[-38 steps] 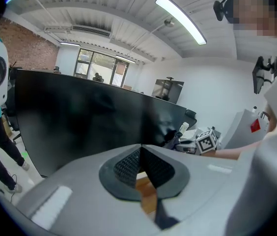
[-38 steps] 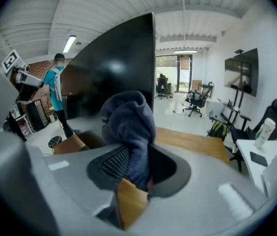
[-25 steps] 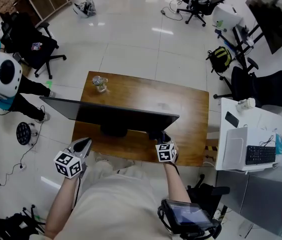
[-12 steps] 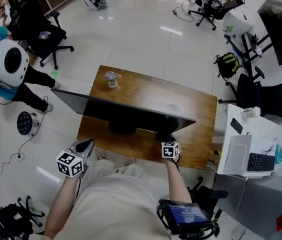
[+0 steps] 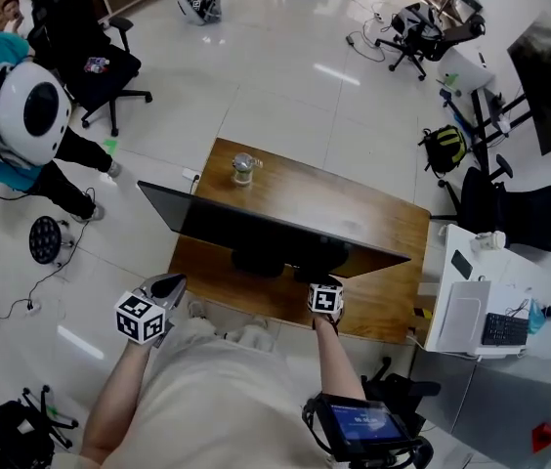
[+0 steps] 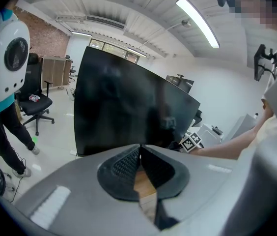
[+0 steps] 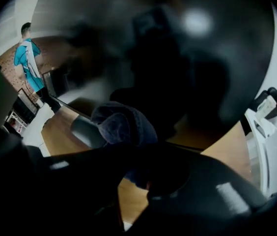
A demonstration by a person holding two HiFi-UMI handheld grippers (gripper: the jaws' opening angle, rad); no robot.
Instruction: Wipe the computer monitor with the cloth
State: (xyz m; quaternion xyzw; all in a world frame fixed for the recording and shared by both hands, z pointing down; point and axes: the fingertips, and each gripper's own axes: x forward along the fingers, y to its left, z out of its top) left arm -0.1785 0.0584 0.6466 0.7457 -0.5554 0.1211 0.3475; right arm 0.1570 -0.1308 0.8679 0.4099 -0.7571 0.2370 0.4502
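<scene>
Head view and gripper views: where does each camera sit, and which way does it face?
Head view: on the person's head, facing steeply down at the monitor and table; torso, arms, left gripper, right gripper show.
Left gripper view: on the left gripper, facing the monitor over shut empty jaws; right forearm shows.
Right gripper view: on the right gripper, near the monitor, jaws gripping the cloth.
All share the monitor.
</scene>
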